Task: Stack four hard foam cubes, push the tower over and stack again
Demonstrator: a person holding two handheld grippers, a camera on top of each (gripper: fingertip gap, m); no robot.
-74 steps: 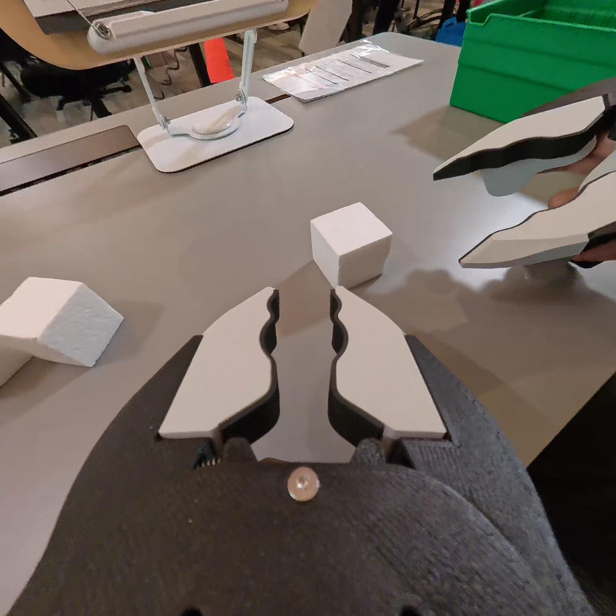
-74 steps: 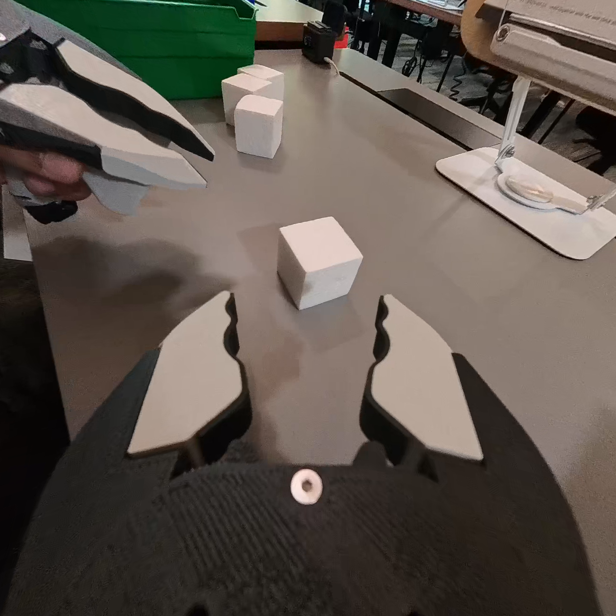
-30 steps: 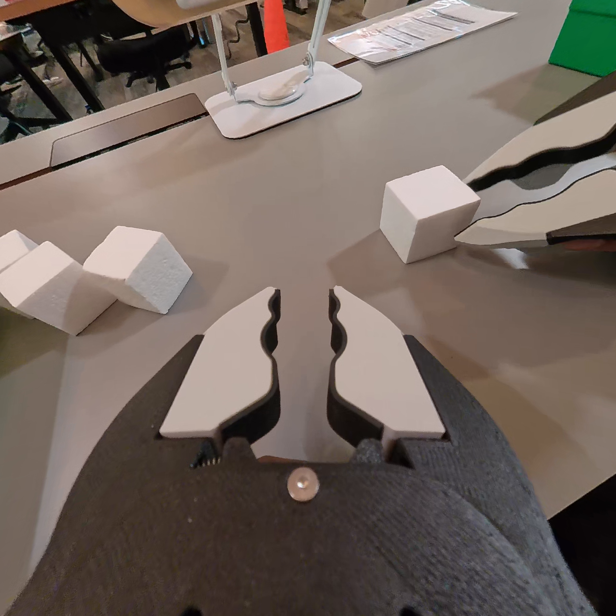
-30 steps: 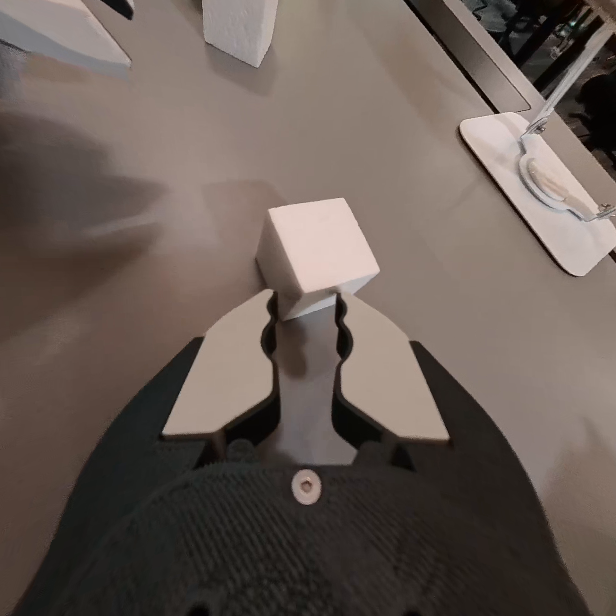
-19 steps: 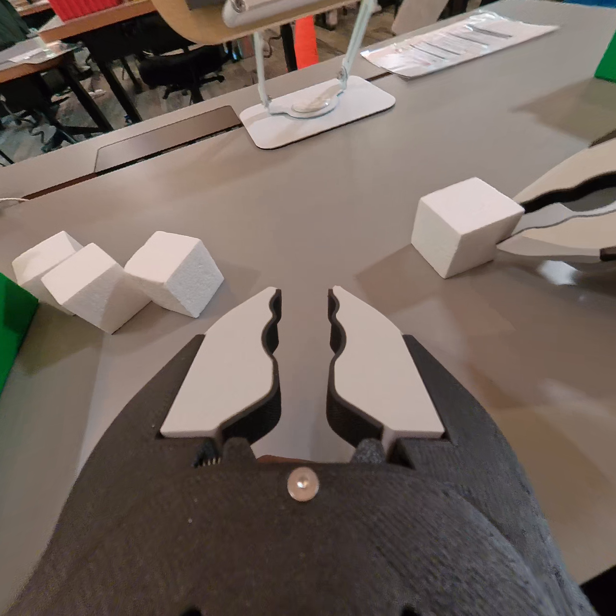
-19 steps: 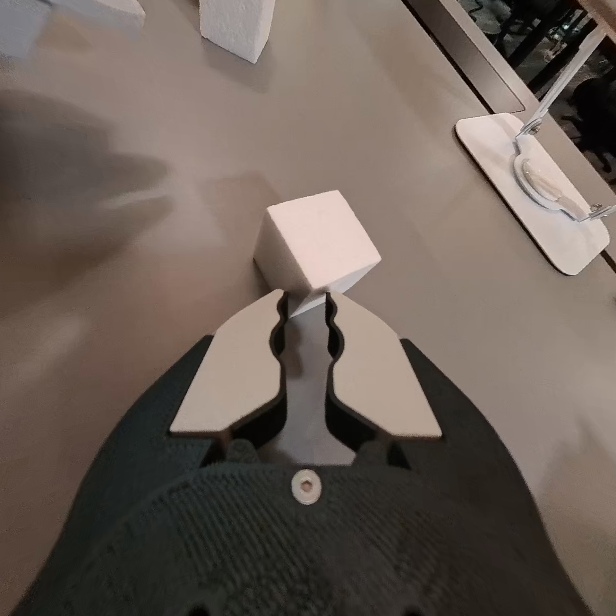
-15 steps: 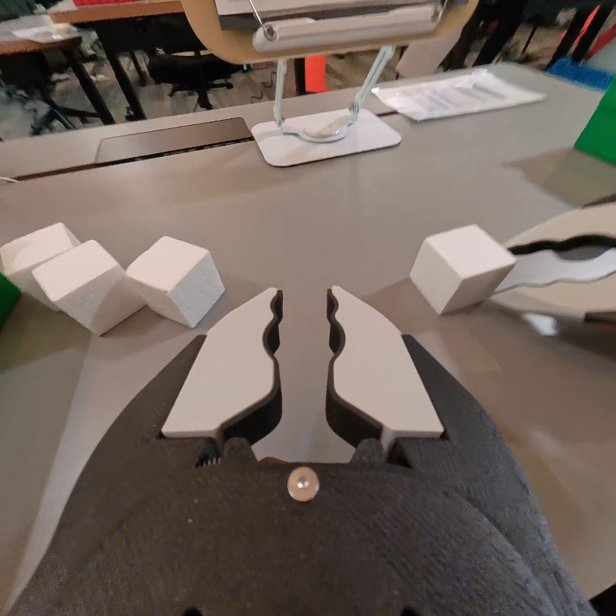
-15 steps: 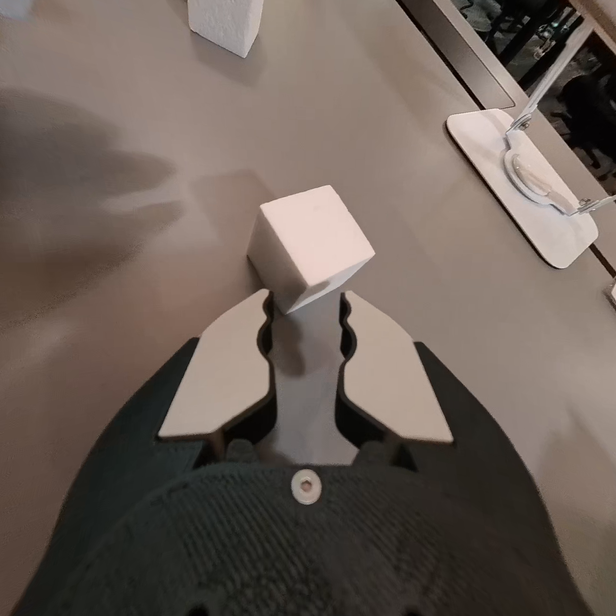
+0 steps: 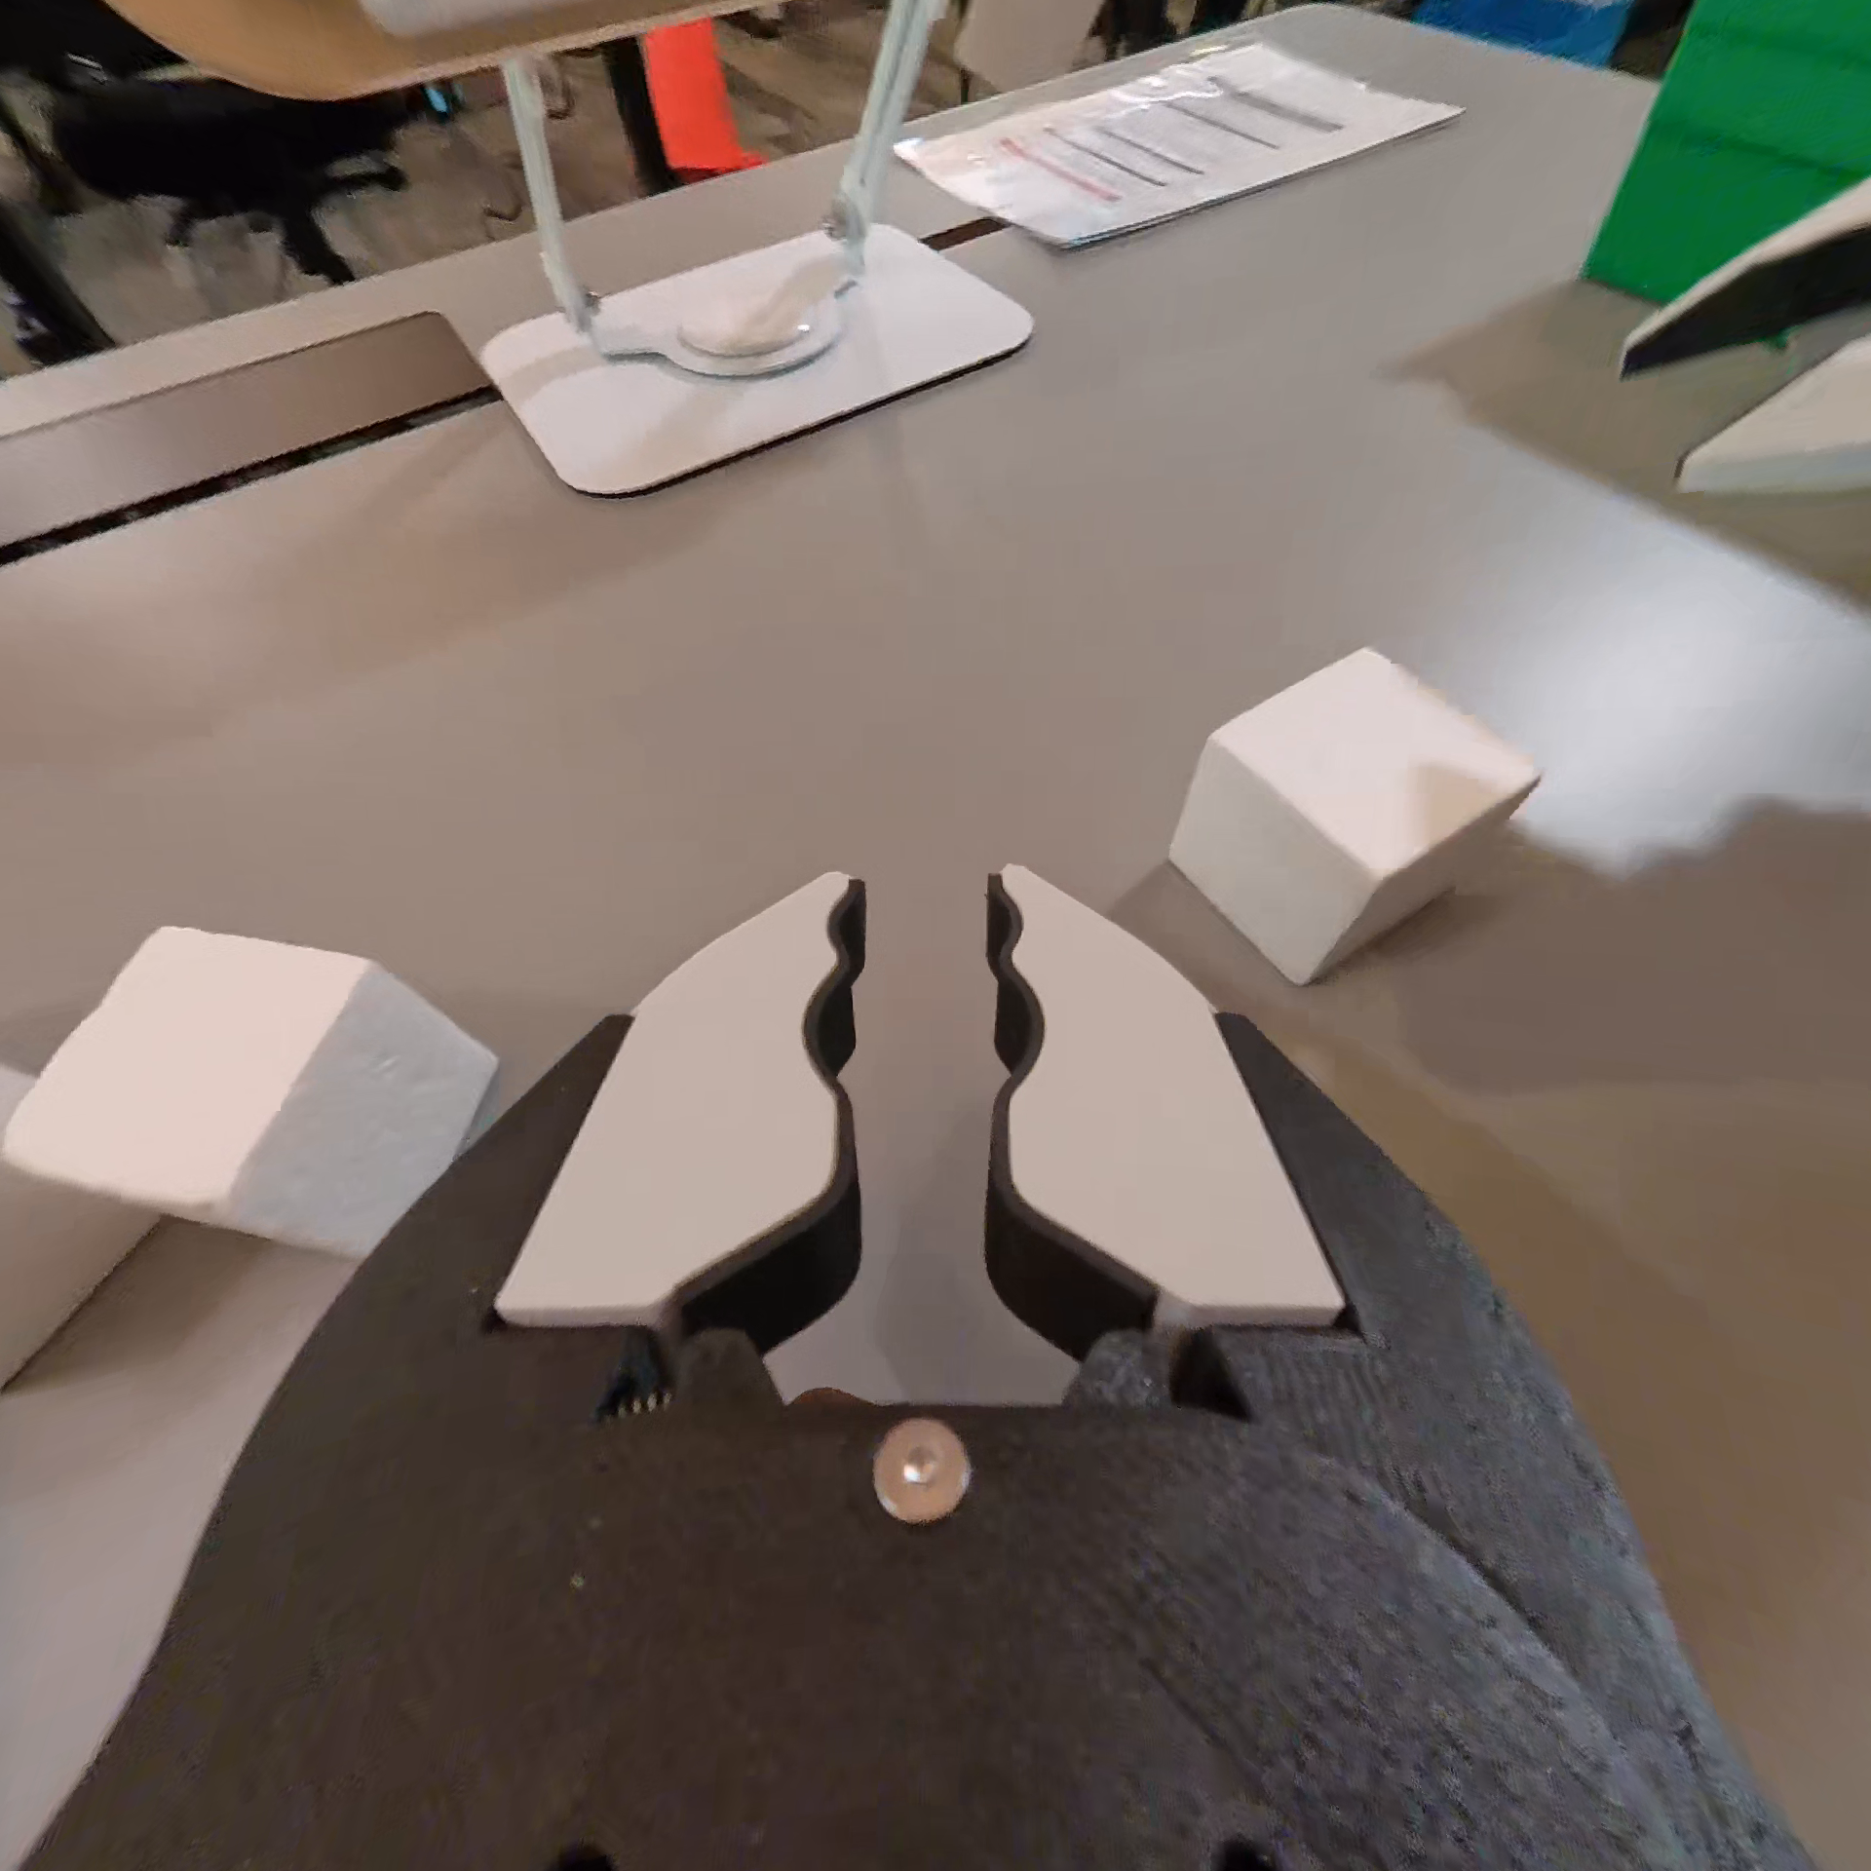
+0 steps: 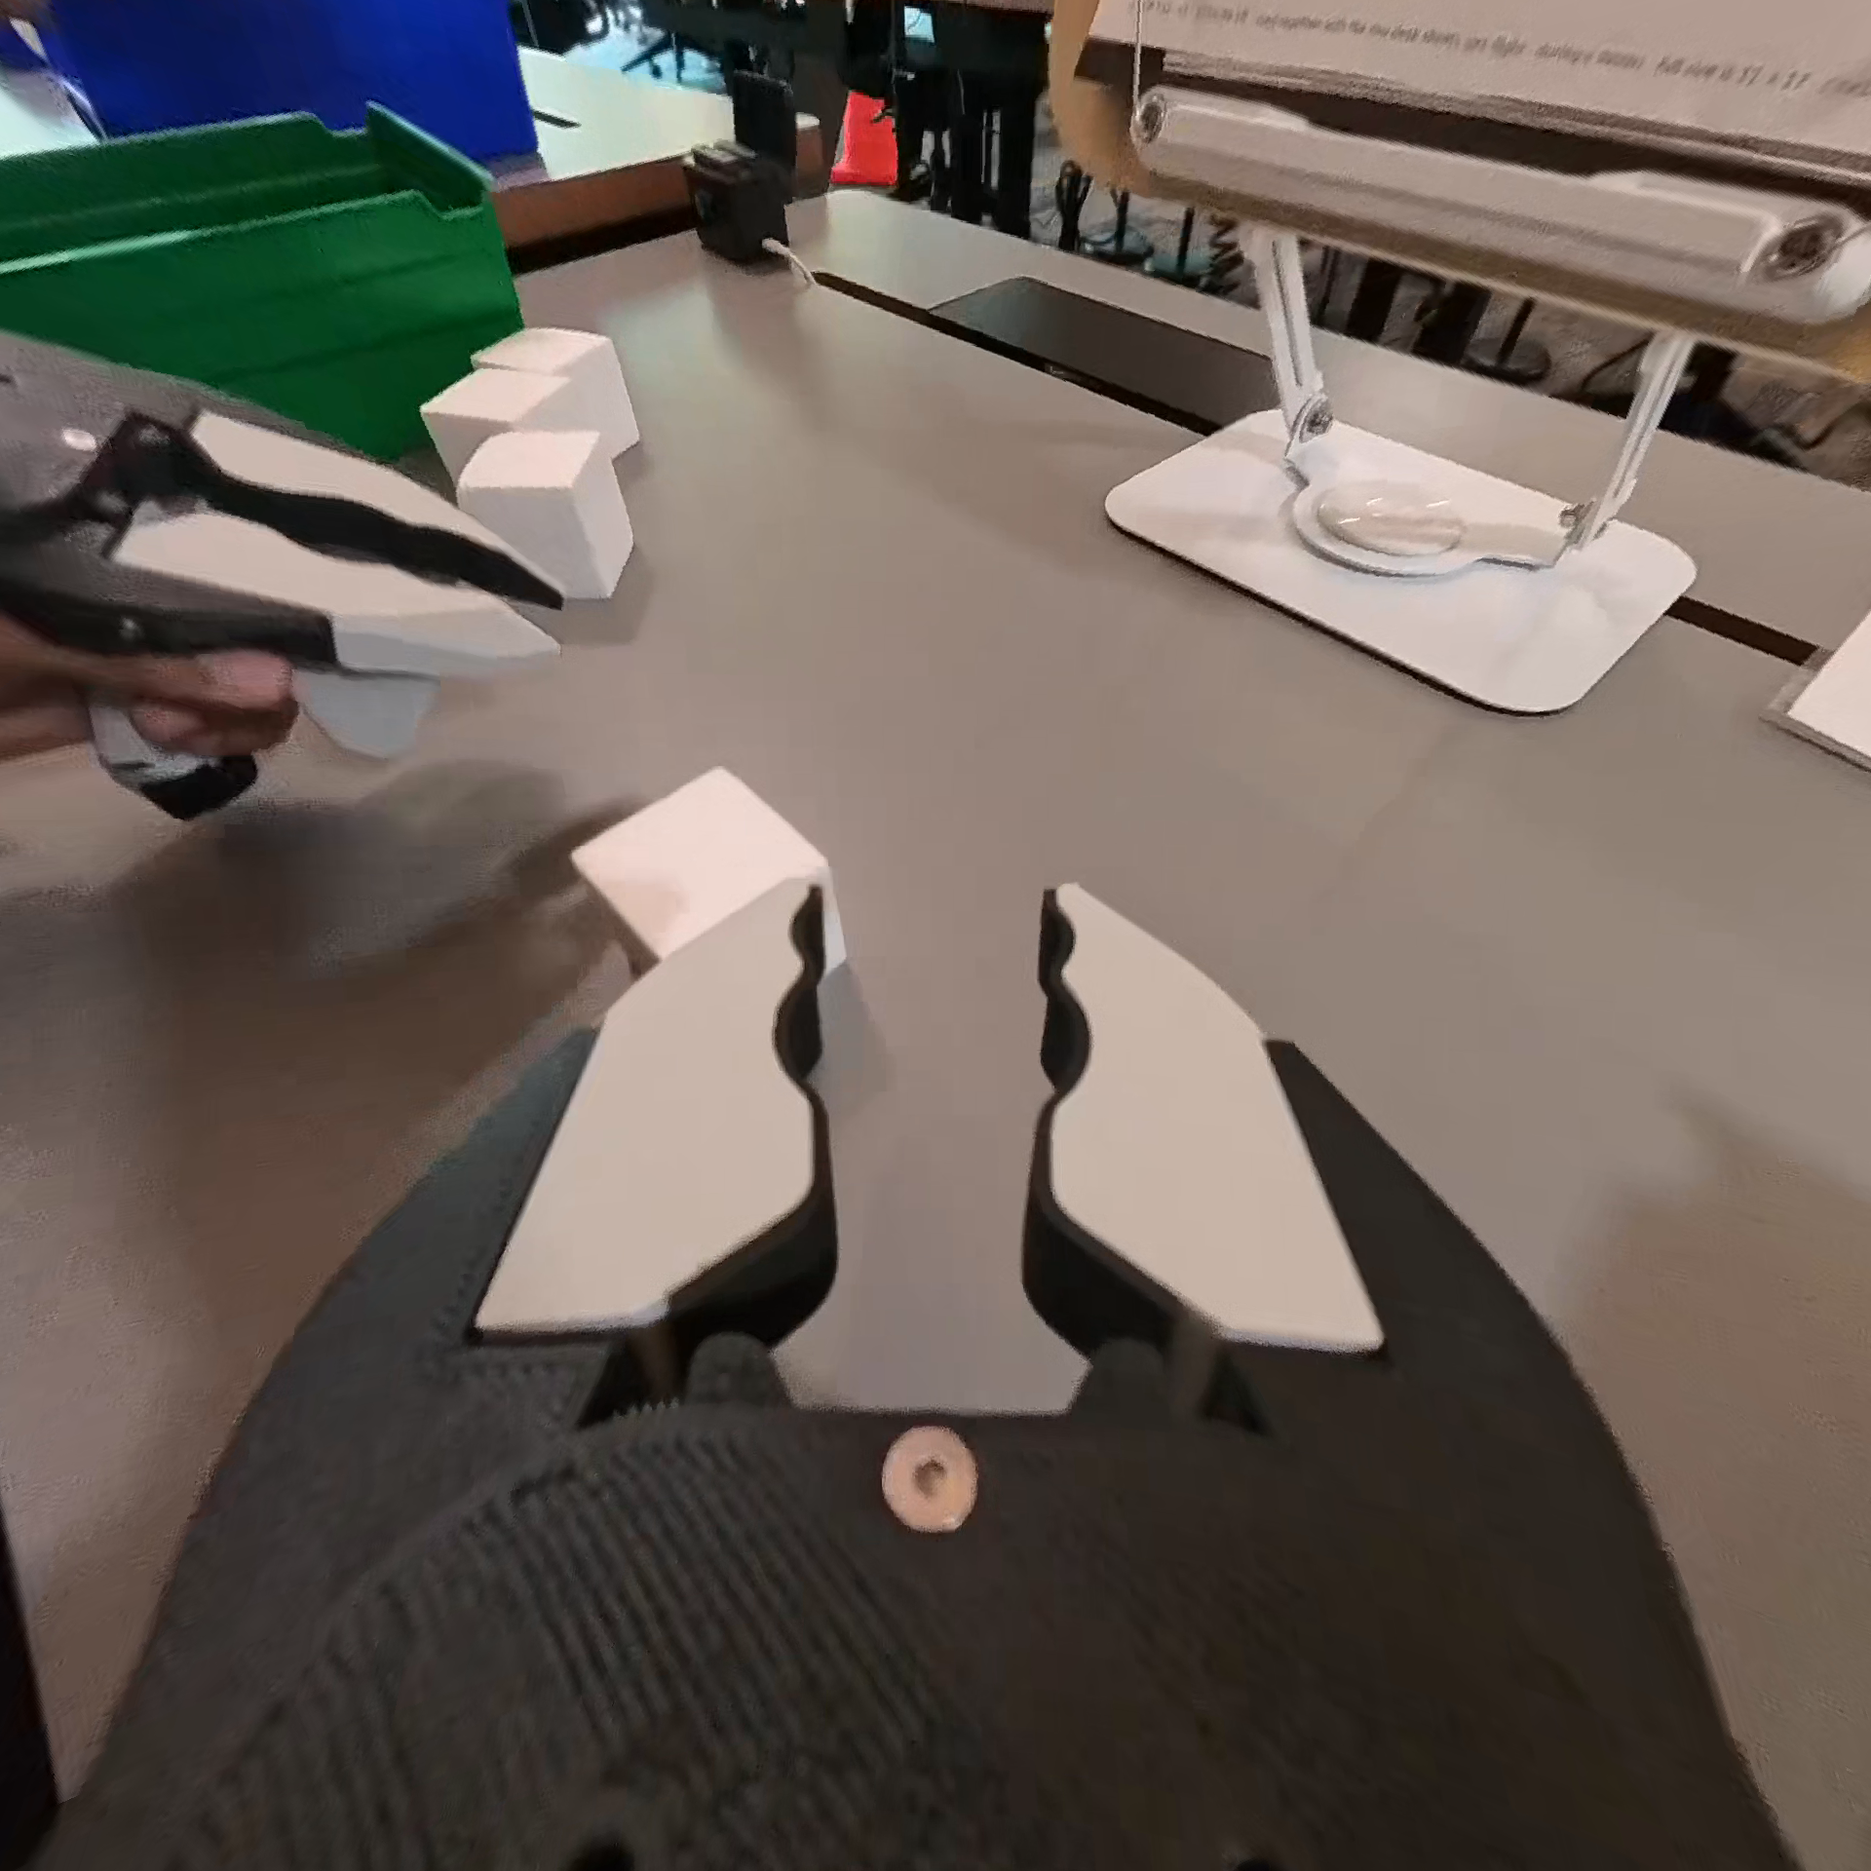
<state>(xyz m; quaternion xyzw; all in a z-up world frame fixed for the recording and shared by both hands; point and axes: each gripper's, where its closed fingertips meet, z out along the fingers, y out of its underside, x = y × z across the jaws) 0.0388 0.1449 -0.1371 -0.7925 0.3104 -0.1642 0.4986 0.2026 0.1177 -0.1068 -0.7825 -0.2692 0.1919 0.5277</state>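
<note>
Left wrist view: left gripper (image 9: 923,896) empty, jaws narrowly parted, hovering over desk (image 9: 709,648), lone foam cube (image 9: 1341,810) ahead-right, another cube (image 9: 243,1088) just left; right wrist view: right gripper (image 10: 931,911) parted wider, empty, lone foam cube (image 10: 709,861) just past left fingertip, contact unclear, nearer than left gripper (image 10: 486,607).

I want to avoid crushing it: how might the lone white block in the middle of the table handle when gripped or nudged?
The lone white block has a grainy, foam-like surface, so it is probably light and may dent under hard squeezing. Its flat faces suggest it would slide on the smooth grey table rather than roll. It lies apart from the open right gripper.
</note>
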